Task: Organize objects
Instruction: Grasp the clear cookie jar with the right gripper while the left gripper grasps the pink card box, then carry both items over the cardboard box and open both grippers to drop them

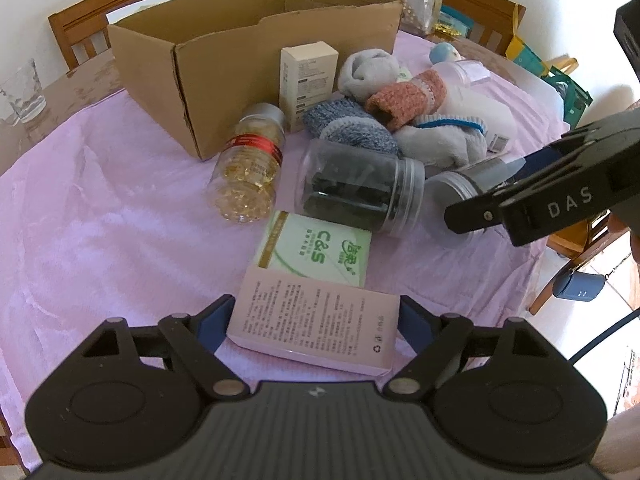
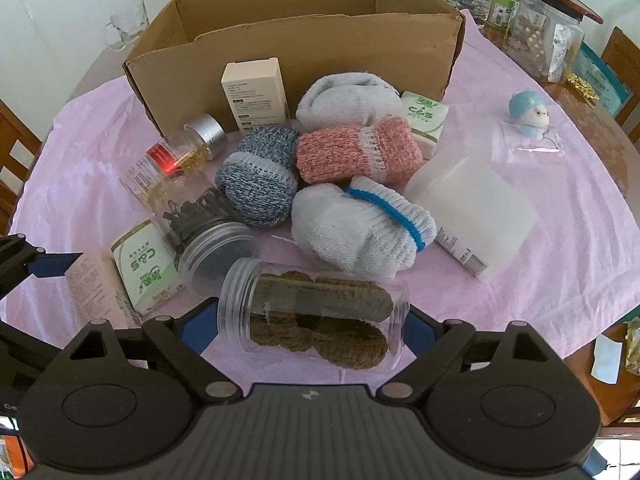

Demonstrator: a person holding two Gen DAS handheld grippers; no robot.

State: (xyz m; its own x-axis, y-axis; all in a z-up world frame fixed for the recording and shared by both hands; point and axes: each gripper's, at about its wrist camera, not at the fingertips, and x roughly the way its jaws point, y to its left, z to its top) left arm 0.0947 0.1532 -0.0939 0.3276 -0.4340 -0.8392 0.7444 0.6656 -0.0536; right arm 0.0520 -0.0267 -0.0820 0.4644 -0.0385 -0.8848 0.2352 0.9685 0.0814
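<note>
Straddling flat pink printed carton [image 1: 316, 322], left gripper [image 1: 314, 320] wide, blue pads flanking carton ends, contact unclear. Right gripper [image 2: 310, 320] likewise astride clear plastic jar of brown rope coils [image 2: 316, 316] lying sideways. Risks: round jar rolling or squirting out at closure; carton dragging pink cloth [image 1: 100, 208]. Open brown cardboard box [image 2: 304, 36] behind pile.

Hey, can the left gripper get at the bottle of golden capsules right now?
Probably not yet: the left gripper has its fingers around the pink box, so it's occupied. Otherwise the capsule bottle lies unobstructed on the cloth, ahead and left.
</note>
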